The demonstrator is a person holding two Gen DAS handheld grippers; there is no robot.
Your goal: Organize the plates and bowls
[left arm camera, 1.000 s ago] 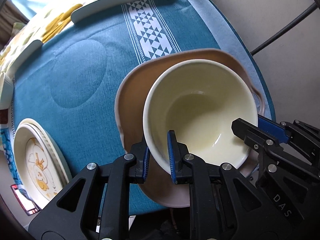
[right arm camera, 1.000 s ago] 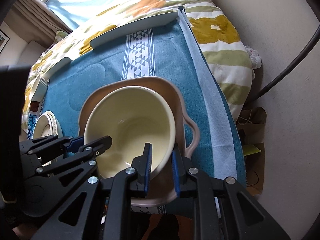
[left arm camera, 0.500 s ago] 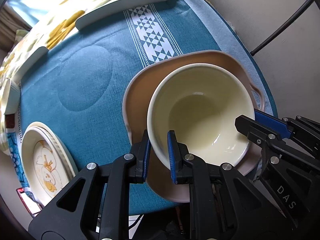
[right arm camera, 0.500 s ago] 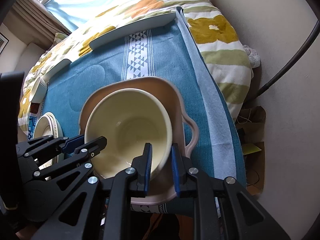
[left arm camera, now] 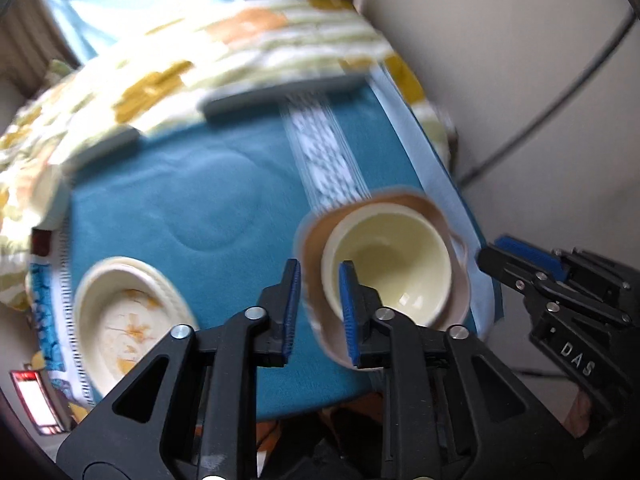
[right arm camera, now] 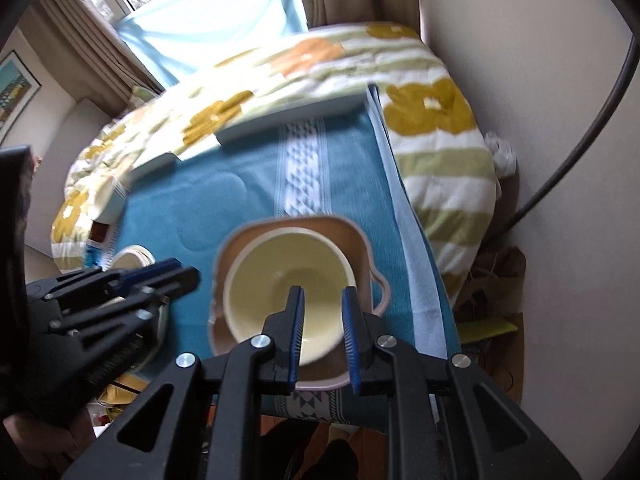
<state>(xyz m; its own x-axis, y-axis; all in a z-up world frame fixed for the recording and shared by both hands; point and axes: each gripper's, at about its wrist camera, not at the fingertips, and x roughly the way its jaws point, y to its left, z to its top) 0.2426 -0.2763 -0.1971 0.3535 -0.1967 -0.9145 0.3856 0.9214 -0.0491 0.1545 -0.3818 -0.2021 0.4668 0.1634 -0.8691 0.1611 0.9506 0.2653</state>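
Note:
A cream bowl (left arm camera: 392, 264) (right arm camera: 280, 280) sits inside a pink handled dish (left arm camera: 400, 198) (right arm camera: 360, 248) near the right front corner of the teal cloth. My left gripper (left arm camera: 320, 266) (right arm camera: 176, 272) hovers above the bowl's left rim. Its jaws are opening, with nothing between them. My right gripper (right arm camera: 322, 292) (left arm camera: 516, 252) hangs over the bowl's near right rim, shut to a narrow gap and holding nothing. The left wrist view is blurred by motion.
A stack of cream floral plates (left arm camera: 120, 320) (right arm camera: 132, 254) rests at the cloth's left front. White flat boards (left arm camera: 280, 96) (right arm camera: 292, 116) lie along the far edge against a flowered quilt (right arm camera: 432, 112). A wall and a dark cable (right arm camera: 580, 136) stand close on the right.
Both grippers have let go of the bowl's rim and risen. The bowl stays in the pink dish and looks smaller and farther away in both views.

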